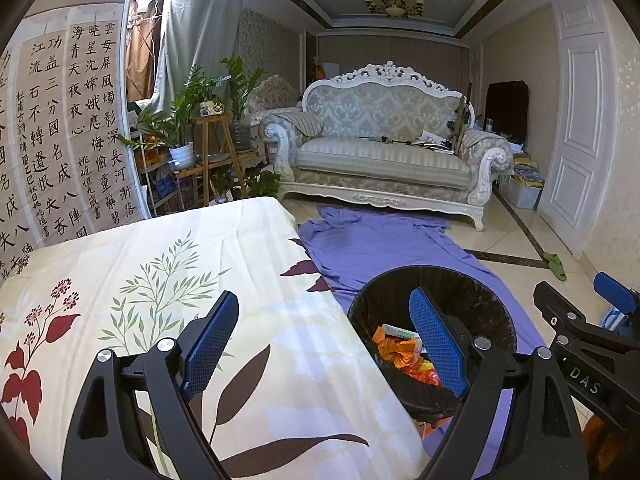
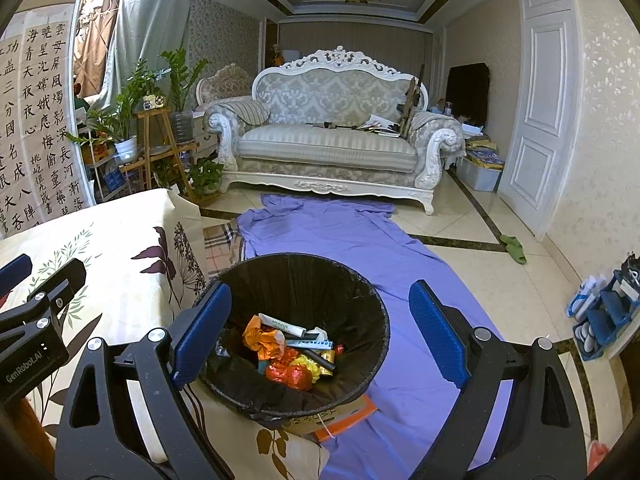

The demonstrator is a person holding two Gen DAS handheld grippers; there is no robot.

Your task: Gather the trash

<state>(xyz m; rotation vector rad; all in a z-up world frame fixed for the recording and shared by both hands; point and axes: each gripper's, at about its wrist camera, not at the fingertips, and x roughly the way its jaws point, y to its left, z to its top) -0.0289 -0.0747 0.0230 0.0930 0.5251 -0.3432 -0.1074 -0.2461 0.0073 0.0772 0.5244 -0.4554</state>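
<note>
A black-lined trash bin point(image 2: 360, 304) stands on the floor beside the table; it also shows in the left wrist view point(image 1: 480, 292). Inside lies mixed trash point(image 2: 292, 352): orange and red wrappers, a yellow piece, a white tube and a black stick, partly seen in the left wrist view point(image 1: 400, 350). My right gripper point(image 2: 320, 336) is open and empty, held above the bin. My left gripper point(image 1: 324, 344) is open and empty, over the table's right edge next to the bin. The right gripper's body point(image 1: 580, 332) shows at the right of the left wrist view.
The table wears a cream floral cloth point(image 1: 160, 280). A purple sheet point(image 2: 340, 232) covers the floor toward a white sofa point(image 2: 332, 132). An orange book point(image 2: 344, 416) lies under the bin. Plants on stands point(image 2: 140, 112) stand left; slippers point(image 2: 514, 249) and a shoe rack point(image 2: 604, 312) right.
</note>
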